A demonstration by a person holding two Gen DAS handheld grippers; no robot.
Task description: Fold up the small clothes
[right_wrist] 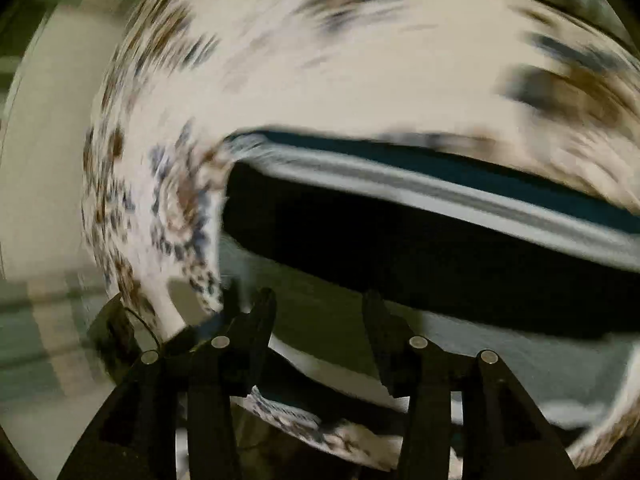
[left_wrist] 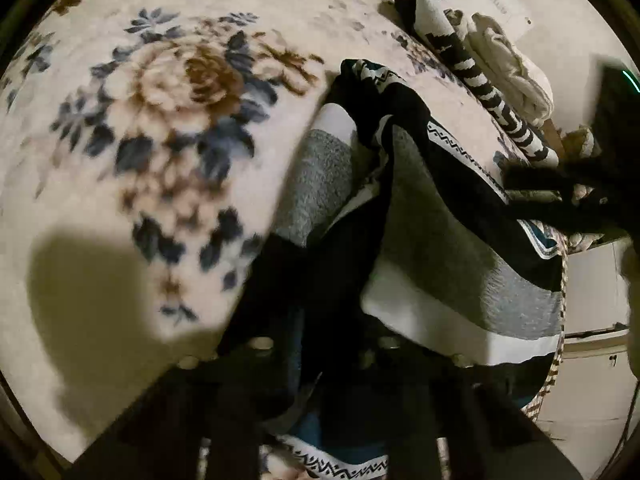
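Left wrist view: dark garment (left_wrist: 404,184) with grey and white bands and a zigzag trim, heaped from centre to lower right of frame on a floral blanket (left_wrist: 160,112). Left gripper (left_wrist: 320,356) at bottom centre, buried in the black cloth; clenched on a fold of the garment, fabric bunched over and around both fingers. Pile of other clothes (left_wrist: 492,52) at upper right, near the blanket's edge, apart from the garment. Dark blurred shape at right edge, not identifiable.

Right wrist view: heavily smeared. Same garment (right_wrist: 420,248) across centre and right as a black band with white and teal stripes, blanket (right_wrist: 340,80) behind it. Right gripper (right_wrist: 320,312) at bottom centre, released: clear gap between the fingers, grey and white cloth visible beyond the gap, no cloth pinched. Contact of either fingertip with the fabric not clear.

Risks, as judgement:
- Single pinch point on a bunched fold; likely more than one layer caught, giving a crooked fold.
- Garment close to the blanket's lower right edge; a pull that way could drag it off.
- Right gripper closing while blurred could grab the blanket along with the cloth, or miss the hem altogether.
- Loose trim at bottom of the left view could snag in the fingers.
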